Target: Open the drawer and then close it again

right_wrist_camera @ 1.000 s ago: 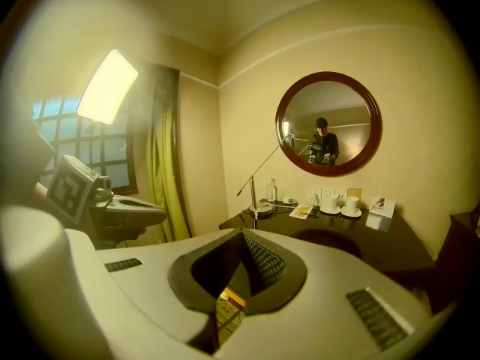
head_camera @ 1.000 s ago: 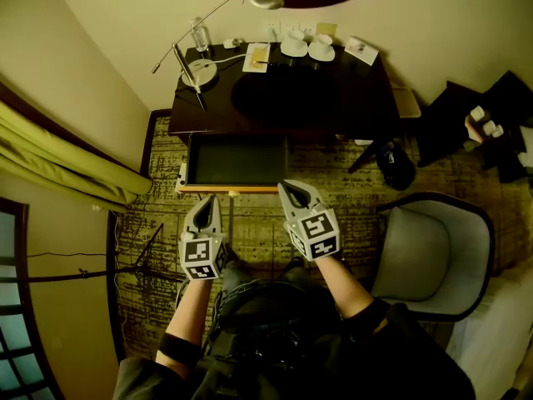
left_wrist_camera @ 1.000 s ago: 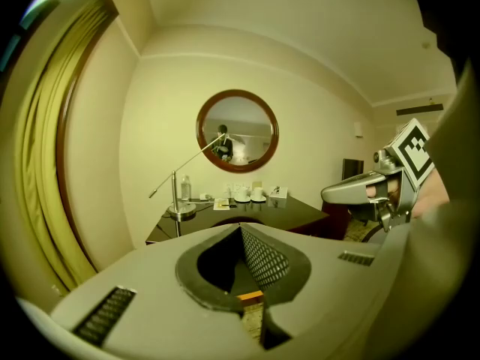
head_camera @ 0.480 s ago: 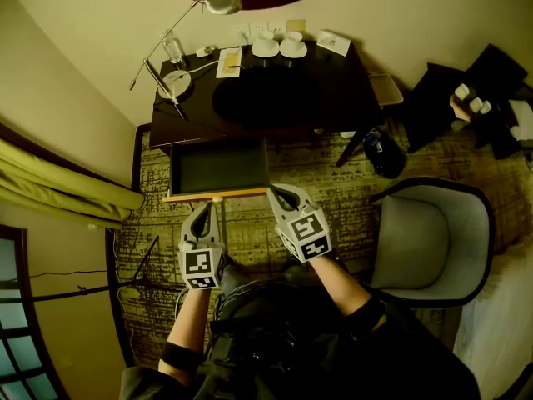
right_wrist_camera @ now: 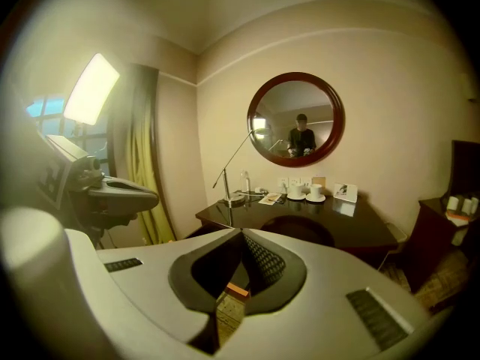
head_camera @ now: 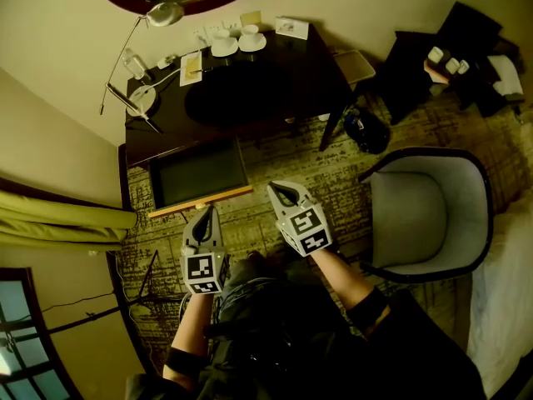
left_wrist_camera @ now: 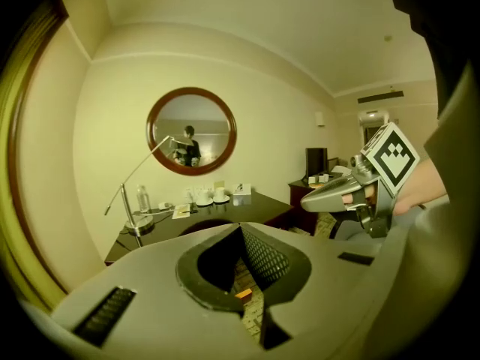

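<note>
- Forearms rising from the lower edge of the head view, each hand wrapped around a grey gripper with a black-and-white marker cube.
- Left gripper [head_camera: 205, 212]: jaws pressed together with nothing between them, tips just short of the drawer's pale front strip, contact not readable.
- Right gripper [head_camera: 280, 192]: jaws likewise pressed together and empty, above the patterned olive carpet [head_camera: 291, 161], near the drawer's right front corner and apart from it.
- Shallow wooden drawer with a dark inside [head_camera: 198, 173]: pulled well out of the left part of the desk, open, its pale front strip toward the person.
- Grey upholstered armchair with a dark curved frame [head_camera: 429, 215] off to the right on the carpet, well apart from both grippers.
- Folded yellow-green curtain [head_camera: 58, 223] along the left wall.
- Dark polished wooden desk [head_camera: 275, 86] against the cream wall, bearing two white cups on saucers [head_camera: 223, 47], a clear bottle [head_camera: 133, 62] and a thin-armed metal desk lamp [head_camera: 164, 12].
- Round mirror in a reddish-brown frame [left_wrist_camera: 191, 130] on the wall above the desk.
</note>
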Available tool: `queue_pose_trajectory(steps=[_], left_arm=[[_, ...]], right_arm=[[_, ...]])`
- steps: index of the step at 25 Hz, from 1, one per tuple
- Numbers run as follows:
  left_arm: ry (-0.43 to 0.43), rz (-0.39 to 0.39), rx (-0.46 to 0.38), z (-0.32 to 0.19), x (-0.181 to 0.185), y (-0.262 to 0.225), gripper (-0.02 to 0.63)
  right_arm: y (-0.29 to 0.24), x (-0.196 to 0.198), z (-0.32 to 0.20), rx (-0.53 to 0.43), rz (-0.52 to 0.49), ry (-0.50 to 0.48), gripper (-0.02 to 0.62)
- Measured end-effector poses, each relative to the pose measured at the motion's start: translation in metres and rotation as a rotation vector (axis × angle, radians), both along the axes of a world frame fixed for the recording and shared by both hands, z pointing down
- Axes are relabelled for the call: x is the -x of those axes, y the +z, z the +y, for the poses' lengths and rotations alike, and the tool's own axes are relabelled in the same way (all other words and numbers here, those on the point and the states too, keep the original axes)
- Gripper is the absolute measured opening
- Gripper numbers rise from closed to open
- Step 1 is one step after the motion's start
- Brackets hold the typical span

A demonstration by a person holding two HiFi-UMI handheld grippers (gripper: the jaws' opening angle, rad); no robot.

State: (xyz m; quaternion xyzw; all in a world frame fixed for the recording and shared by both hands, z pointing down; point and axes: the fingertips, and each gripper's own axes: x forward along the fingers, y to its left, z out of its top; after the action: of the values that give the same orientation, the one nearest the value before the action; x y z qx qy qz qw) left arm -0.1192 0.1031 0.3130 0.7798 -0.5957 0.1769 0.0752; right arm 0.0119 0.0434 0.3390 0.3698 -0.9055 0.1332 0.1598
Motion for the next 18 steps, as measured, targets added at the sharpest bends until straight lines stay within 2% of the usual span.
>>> queue_pose_trajectory(steps=[4, 10, 13, 18], left_arm=[[0.115, -0.035, -0.019, -0.014, -0.020, -0.004, 0.006], [0.229, -0.020, -0.050, -0.035, -0.043, -0.007, 0.006], [0.307, -0.042, -0.068, -0.041, -0.055, -0.002, 0.006], [0.320, -0.013, -0.018, -0.052, -0.068, 0.016, 0.006]], right_arm=[[0.007, -0.023, -0.010, 0.064, -0.091, 0.138, 0.000], [0.023, -0.042, -0.023, 0.180, -0.296, 0.315, 0.006], [0.037, -0.054, -0.030, 0.245, -0.406, 0.405, 0.029], [0.057, -0.075, -0.047, 0.340, -0.518, 0.523, 0.031]])
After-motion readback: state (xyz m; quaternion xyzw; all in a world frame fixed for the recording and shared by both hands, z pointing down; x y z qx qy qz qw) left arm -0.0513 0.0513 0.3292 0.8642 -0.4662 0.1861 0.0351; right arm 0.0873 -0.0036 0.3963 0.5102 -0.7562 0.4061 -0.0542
